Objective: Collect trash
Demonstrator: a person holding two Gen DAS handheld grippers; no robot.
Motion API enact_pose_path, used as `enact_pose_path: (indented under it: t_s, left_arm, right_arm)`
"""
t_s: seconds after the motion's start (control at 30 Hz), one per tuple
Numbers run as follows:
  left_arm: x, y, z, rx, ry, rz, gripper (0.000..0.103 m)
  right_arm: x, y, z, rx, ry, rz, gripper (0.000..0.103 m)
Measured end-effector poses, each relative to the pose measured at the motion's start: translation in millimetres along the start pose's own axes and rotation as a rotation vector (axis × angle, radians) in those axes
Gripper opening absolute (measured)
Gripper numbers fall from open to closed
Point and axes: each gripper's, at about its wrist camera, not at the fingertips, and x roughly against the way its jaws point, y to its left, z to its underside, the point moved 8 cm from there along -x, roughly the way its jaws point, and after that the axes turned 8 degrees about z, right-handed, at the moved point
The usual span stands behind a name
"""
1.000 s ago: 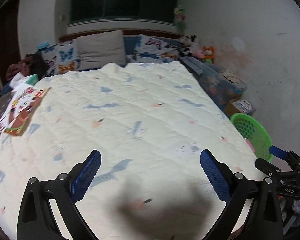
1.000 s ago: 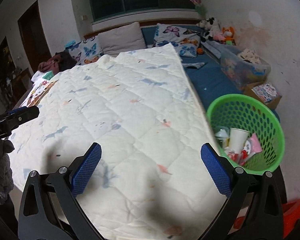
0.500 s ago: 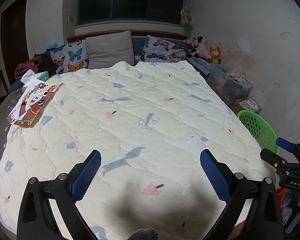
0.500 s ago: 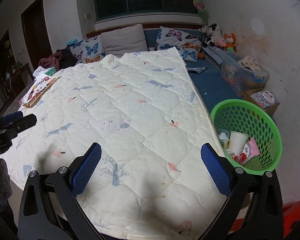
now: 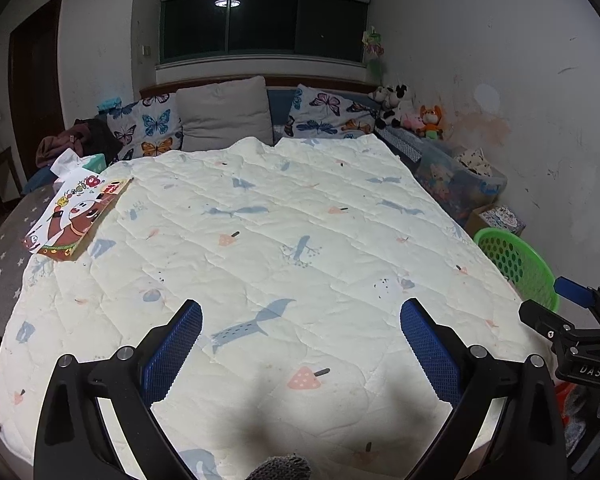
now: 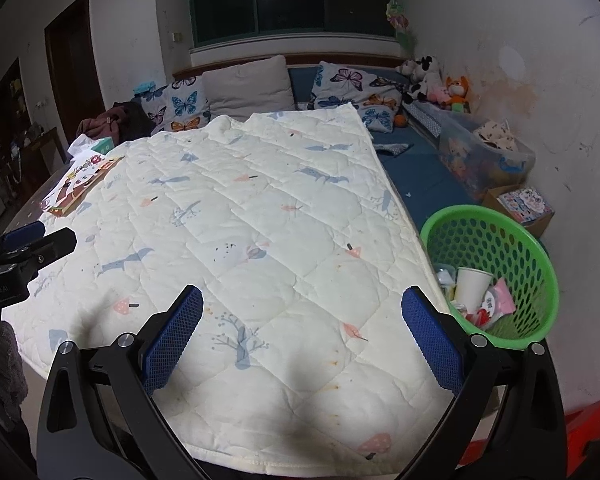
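Left gripper [image 5: 300, 344], right gripper [image 6: 302, 332]: jaws wide, empty, above quilt [image 6: 260, 220]; green basket [image 6: 540, 264] holding paper cup [image 6: 470, 284], wrappers

My left wrist camera looks from the foot of the bed over the quilt [image 5: 300, 220] toward the far pillows. My right wrist camera stands further right, nearer the green basket [image 6: 496, 240]; both views share the quilt.
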Motion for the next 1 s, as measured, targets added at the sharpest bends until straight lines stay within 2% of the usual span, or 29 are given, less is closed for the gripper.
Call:
enact_pose_path:
  t_s: [0.37,1.0]
  left_arm:
    - [13.4,7.2,-2.0,0.027,-0.048,-0.032,0.096]
    - [18.0,5.8,0.9,0.033,-0.048,-0.038,0.096]
  right_arm:
    - [11.6,1.7,-3.9,0.001,-0.058,0.015,0.099]
    - [17.5,1.0,-4.8,-0.024,-0.069,-0.008,0.099]
